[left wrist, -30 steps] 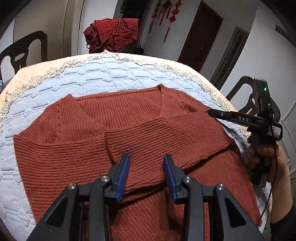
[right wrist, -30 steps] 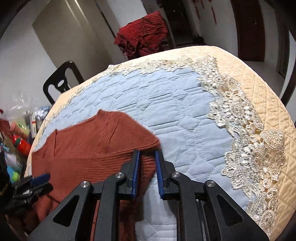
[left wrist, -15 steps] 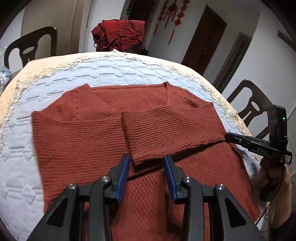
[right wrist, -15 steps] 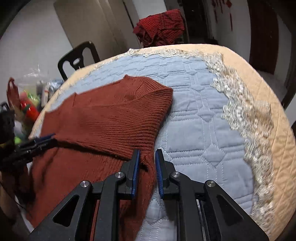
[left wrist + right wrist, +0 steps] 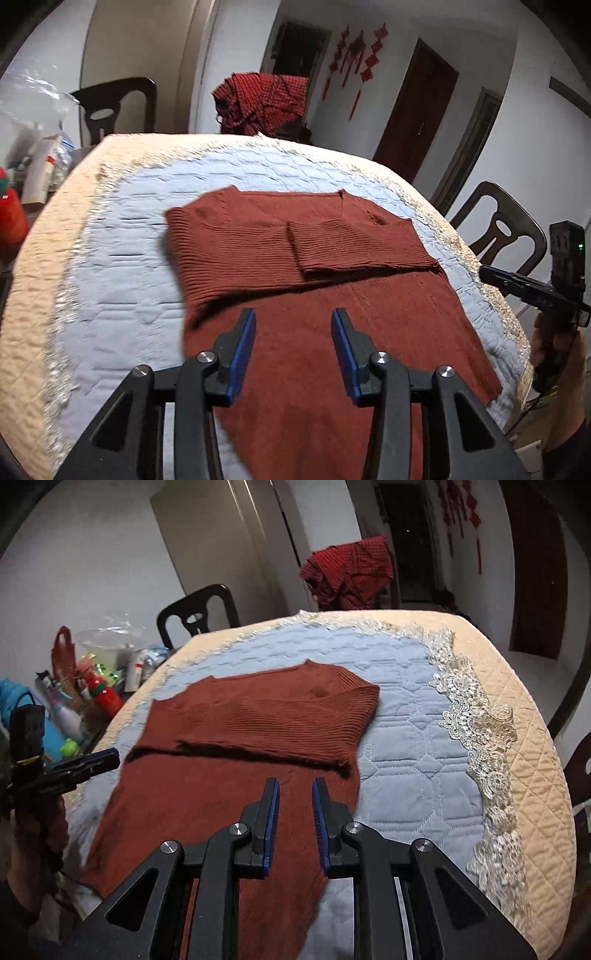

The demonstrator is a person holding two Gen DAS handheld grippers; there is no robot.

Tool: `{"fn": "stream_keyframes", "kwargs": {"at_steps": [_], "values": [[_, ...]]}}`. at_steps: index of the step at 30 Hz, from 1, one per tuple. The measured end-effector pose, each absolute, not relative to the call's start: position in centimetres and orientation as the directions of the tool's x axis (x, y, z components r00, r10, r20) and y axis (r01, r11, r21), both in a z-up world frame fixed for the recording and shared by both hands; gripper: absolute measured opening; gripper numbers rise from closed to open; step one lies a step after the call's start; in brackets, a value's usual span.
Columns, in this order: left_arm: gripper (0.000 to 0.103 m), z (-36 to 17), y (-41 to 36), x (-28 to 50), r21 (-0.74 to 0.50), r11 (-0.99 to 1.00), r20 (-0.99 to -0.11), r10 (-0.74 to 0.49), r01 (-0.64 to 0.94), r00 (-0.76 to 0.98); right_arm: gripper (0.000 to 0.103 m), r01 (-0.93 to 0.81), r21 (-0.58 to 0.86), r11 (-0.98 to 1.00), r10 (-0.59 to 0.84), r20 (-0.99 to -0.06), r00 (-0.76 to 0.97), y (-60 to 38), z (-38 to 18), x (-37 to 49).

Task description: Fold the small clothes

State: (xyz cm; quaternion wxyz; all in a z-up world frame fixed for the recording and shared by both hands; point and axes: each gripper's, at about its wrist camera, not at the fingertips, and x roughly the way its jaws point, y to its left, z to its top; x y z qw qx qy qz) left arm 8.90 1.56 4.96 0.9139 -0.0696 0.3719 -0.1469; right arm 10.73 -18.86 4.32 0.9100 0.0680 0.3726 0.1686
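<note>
A rust-red knit sweater (image 5: 332, 280) lies flat on the quilted table cover, both sleeves folded across its chest; it also shows in the right wrist view (image 5: 229, 775). My left gripper (image 5: 293, 349) is open and empty, held above the sweater's lower body. My right gripper (image 5: 294, 823) is open with a narrow gap and empty, above the sweater's lower right part. Each gripper shows in the other's view: the right one (image 5: 532, 291) beside the sweater's right edge, the left one (image 5: 74, 768) beside its left edge.
The round table has a blue quilted cover (image 5: 406, 738) with a lace border (image 5: 476, 716) and a beige rim (image 5: 40, 280). A red checked garment (image 5: 262, 99) hangs on a far chair. Chairs (image 5: 498, 229) stand around. Clutter of bottles and bags (image 5: 85, 686) sits at the left.
Both grippers have pulled back toward the near edge and risen. The right gripper has let go of the sweater's right edge and its jaws have opened slightly. The sweater lies still.
</note>
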Motion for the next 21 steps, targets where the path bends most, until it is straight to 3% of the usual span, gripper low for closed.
{"fn": "stream_keyframes", "kwargs": {"at_steps": [2, 21], "values": [[0.046, 5.0, 2.1, 8.1, -0.216, 0.955, -0.659, -0.295, 0.201, 0.692, 0.03, -0.255, 0.25, 0.934, 0.357, -0.65, 0.67, -18.5, 4.4, 10.5], [0.046, 1.7, 0.8, 1.5, -0.234, 0.946, -0.679, -0.323, 0.224, 0.659, 0.03, -0.28, 0.252, 0.926, 0.375, -0.69, 0.619, -15.4, 0.2, 4.1]]}}
